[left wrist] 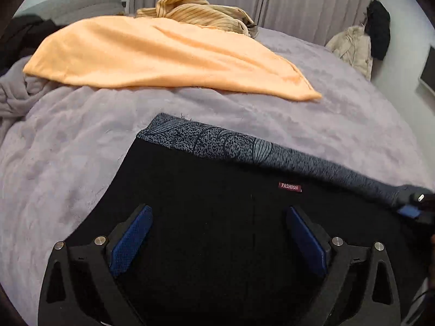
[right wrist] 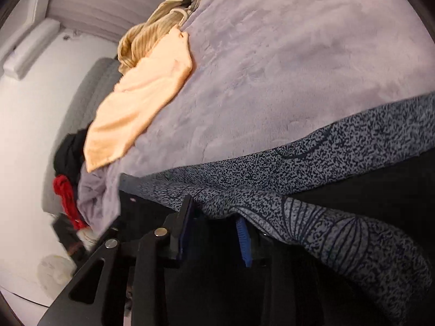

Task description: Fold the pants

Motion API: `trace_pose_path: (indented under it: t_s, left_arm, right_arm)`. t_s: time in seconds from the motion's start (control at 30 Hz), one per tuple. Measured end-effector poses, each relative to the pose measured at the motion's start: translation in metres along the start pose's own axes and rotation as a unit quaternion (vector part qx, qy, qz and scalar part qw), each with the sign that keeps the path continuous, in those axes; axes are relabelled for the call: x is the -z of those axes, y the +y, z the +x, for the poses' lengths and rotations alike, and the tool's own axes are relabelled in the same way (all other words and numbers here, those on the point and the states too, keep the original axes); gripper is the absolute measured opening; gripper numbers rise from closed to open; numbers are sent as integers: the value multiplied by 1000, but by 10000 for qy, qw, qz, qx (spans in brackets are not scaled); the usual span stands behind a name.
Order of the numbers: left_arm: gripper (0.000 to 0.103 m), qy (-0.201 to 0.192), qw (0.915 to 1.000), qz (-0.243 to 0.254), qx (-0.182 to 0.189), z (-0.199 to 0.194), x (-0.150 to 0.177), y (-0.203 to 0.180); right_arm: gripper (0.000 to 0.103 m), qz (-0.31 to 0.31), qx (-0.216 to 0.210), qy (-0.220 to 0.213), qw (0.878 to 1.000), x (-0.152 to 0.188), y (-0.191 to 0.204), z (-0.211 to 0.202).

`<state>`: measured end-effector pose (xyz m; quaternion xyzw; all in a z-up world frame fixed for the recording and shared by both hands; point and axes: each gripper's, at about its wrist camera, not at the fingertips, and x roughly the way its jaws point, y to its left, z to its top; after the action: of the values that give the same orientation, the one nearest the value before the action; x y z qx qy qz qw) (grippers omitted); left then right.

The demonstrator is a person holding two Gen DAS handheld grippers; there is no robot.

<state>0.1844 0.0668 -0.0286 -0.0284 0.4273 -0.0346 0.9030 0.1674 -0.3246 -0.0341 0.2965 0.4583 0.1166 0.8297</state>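
Observation:
Black pants point(left wrist: 217, 203) with a grey speckled patterned waistband point(left wrist: 244, 146) and a red "FASHION" label point(left wrist: 290, 186) lie on a lilac bed blanket point(left wrist: 81, 149). My left gripper point(left wrist: 217, 236) is open above the black fabric, blue pads wide apart, holding nothing. My right gripper point(right wrist: 214, 233) is shut on the patterned waistband point(right wrist: 299, 168), which drapes over its fingers; it also shows at the right edge of the left wrist view point(left wrist: 413, 206).
An orange garment point(left wrist: 163, 59) and a tan striped garment point(left wrist: 201, 11) lie at the far side of the bed. Black and red clothes point(right wrist: 68, 168) are piled at the bed's edge. A beige jacket point(left wrist: 353, 46) hangs by the wall.

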Motion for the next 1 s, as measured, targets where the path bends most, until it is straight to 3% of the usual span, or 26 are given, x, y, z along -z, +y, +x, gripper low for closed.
trace_pose_path:
  t_s: [0.07,0.2,0.33,0.4,0.47,0.57,0.67,0.73,0.83,0.97,1.0]
  left_arm:
    - [99,-128,9995,282,-100,-13,1,-11]
    - [99,-188,9965,803,134,-47,-7,-41]
    - [99,-279,9837,1533,897,-81,-12,-112]
    - [99,-156,9709,1842,1525,-92,-6,-151]
    - [99,107,9508,2095,2282,-100,8,-193]
    - [99,583,9185,2380,3102,-101,32,-255]
    - [99,1063,8958,2578,3461,-94,57,-309]
    - [99,1125,8902,2649,3531,-94,68,-329]
    - [99,1070,8850,2813,3553,-99,71,-351]
    - [99,1229,8700,2829,3847,-104,72,-367]
    - [99,1281,8660,2863,3895,-103,73,-372]
  right_arm:
    - [51,8,-144,-13,9999,5,4,-13]
    - [51,-492,-113,-382,9980,43,20,-69]
    - [51,-395,-18,-1020,9940,92,7,-137]
    - [51,-206,208,-1572,9871,122,-11,-182]
    - [53,-24,483,-2115,9762,147,-28,-224]
    - [69,423,1004,-2848,9524,197,-66,-289]
    - [70,874,1387,-2863,9440,241,-107,-321]
    - [70,1132,1542,-2765,9418,268,-132,-326]
    - [70,1571,1229,-2614,9444,292,-168,-315]
    - [70,2046,331,-2540,9448,302,-218,-293]
    - [61,2126,11,-2559,9430,301,-227,-288]
